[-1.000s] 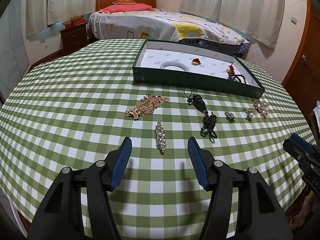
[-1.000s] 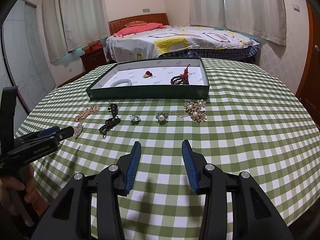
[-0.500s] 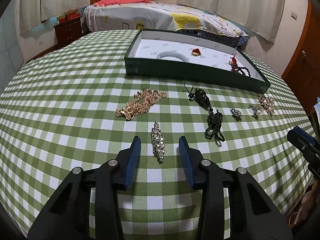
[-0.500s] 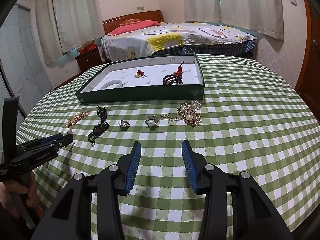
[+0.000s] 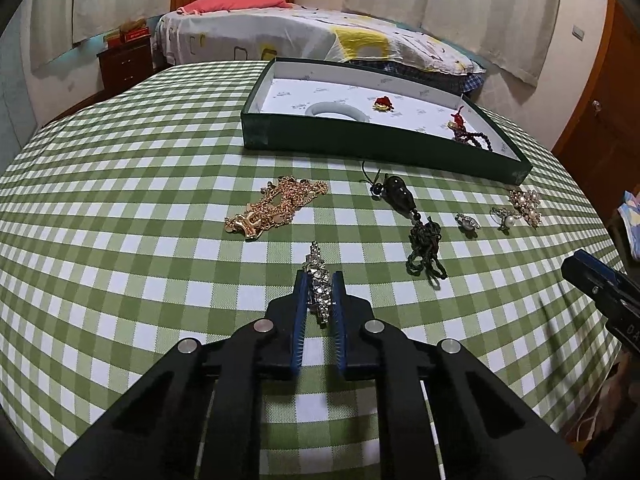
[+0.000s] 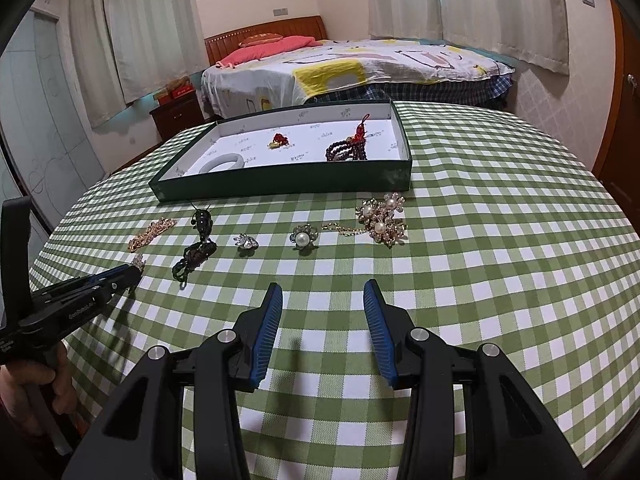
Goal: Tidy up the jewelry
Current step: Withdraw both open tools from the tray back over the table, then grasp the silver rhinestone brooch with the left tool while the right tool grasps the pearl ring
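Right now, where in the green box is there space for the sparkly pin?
The green box has bare white floor along its far wall, and between the white bangle and the dark bead bracelet. Its right end is crowded. The left gripper, just closed, pinches the sparkly pin.

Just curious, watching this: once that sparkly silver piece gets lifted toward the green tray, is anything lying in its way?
Only low things. The left gripper is shut on the silver brooch; the gold chain and black pendant lie flat before the green tray, easily cleared.
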